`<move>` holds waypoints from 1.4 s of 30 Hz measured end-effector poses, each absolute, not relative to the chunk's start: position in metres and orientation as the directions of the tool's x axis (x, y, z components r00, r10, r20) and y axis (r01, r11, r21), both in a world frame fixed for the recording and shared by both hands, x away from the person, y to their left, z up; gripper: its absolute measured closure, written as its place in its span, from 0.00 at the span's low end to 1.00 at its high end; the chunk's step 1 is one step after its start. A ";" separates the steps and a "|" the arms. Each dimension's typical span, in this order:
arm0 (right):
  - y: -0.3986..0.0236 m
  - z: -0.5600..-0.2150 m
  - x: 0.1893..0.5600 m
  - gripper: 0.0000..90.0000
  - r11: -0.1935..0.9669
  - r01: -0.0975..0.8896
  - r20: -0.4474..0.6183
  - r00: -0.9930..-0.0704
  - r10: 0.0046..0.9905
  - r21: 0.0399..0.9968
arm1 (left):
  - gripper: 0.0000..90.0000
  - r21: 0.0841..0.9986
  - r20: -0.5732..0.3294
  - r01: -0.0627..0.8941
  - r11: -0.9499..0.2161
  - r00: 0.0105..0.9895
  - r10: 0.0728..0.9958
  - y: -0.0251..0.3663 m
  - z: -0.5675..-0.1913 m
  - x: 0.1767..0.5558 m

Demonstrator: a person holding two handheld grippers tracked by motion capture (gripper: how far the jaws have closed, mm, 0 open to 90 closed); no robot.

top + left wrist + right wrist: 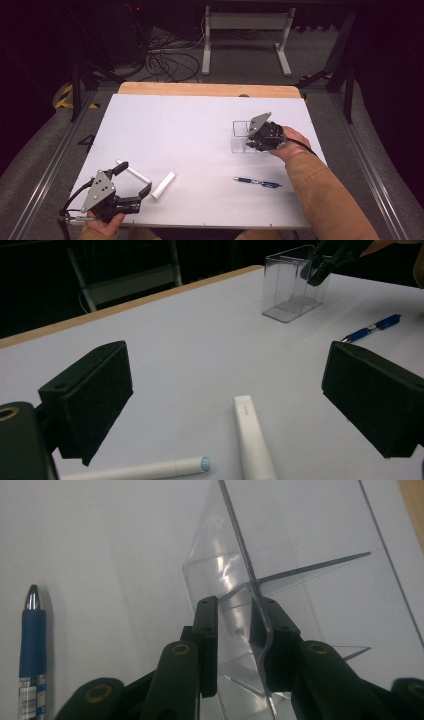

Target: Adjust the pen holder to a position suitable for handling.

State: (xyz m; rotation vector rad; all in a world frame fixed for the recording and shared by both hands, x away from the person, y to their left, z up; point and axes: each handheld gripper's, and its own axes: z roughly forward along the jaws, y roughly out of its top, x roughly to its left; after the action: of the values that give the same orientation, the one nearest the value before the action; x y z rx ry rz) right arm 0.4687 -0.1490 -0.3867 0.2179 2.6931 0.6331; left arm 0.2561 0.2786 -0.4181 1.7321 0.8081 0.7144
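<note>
Box [241, 137]: clear, colourless plastic, darker along its edges.
Pen [256, 182]: blue barrel — silver tip, clear section near the grip.
Marker body [133, 172]: white, with a pale blue tip.
Marker cap [164, 184]: white.
Table [190, 130]: white top — a light wood strip along the far edge.
Left gripper [134, 178]: black jaws, grey plate.
Right gripper [248, 145]: black jaws, brass-coloured rivets, grey plate.
Sleeve [325, 200]: tan.
</note>
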 end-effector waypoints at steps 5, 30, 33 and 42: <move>-0.148 -0.385 0.468 0.84 0.892 0.052 -0.316 -0.925 0.213 0.448 | 0.08 0.958 0.081 0.175 -0.226 0.594 0.800 0.278 -0.418 0.256; -0.105 -0.358 0.451 0.95 0.885 -0.069 -0.325 -0.941 0.095 0.460 | 0.08 0.958 0.076 0.179 -0.224 0.594 0.801 0.279 -0.418 0.257; -0.091 -0.357 0.451 0.95 0.883 -0.080 -0.316 -0.946 0.079 0.462 | 0.08 0.958 0.076 0.179 -0.223 0.594 0.801 0.280 -0.418 0.257; -0.048 -0.361 0.449 0.95 0.896 -0.061 -0.251 -0.966 0.057 0.440 | 0.08 0.959 0.066 0.184 -0.216 0.596 0.800 0.281 -0.419 0.257</move>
State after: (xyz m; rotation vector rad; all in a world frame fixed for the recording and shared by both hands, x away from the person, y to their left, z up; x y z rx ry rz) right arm 0.4491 -0.0480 -0.3615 -0.0031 2.8042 0.6635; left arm 0.2566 0.2808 -0.4186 1.7277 0.8142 0.7013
